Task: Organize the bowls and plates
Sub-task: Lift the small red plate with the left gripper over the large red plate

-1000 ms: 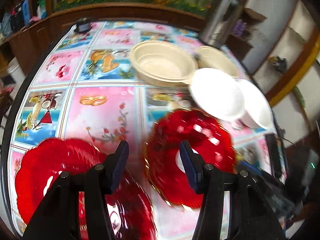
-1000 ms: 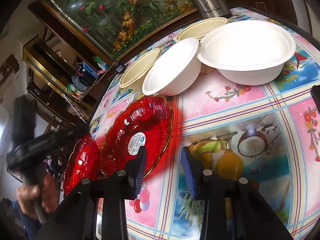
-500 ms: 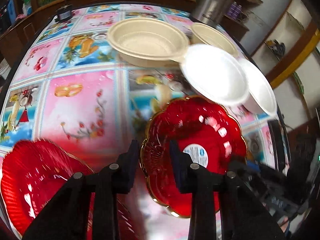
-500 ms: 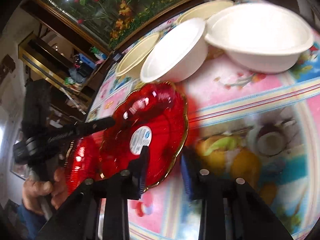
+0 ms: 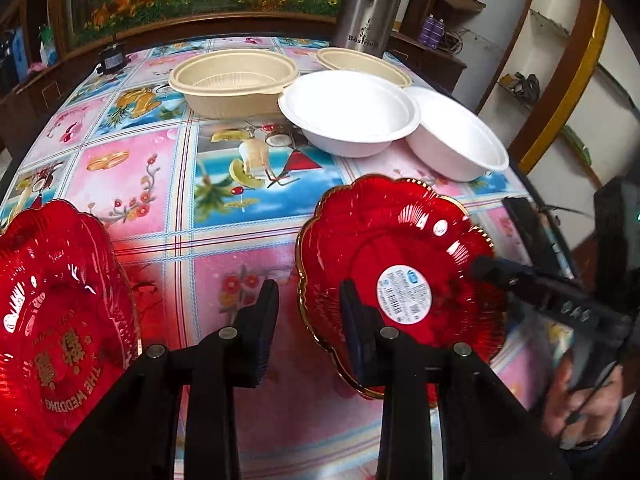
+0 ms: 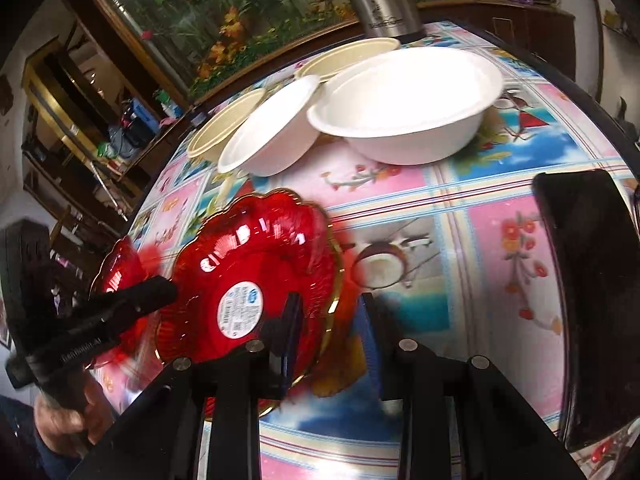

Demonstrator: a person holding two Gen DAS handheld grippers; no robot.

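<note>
A red scalloped plate with a white sticker (image 5: 400, 268) lies on the table; it also shows in the right wrist view (image 6: 252, 280). My left gripper (image 5: 308, 316) is open, its jaws straddling the plate's left rim. My right gripper (image 6: 330, 328) is open, its jaws straddling the plate's right rim. A second red plate with gold lettering (image 5: 56, 320) lies at the left. Two white bowls (image 5: 352, 112) (image 5: 452, 136) and two beige bowls (image 5: 232, 76) (image 5: 360, 60) stand further back.
A steel thermos (image 5: 368, 4) stands at the table's far edge. A black phone-like object (image 6: 592, 280) lies on the right side of the flowered tablecloth (image 5: 132, 168). A small black box (image 5: 112, 56) sits far left. Shelves surround the table.
Both grippers have narrowed their jaws and moved onto opposite rims of the stickered red plate. The left gripper shifted right, away from the lettered plate.
</note>
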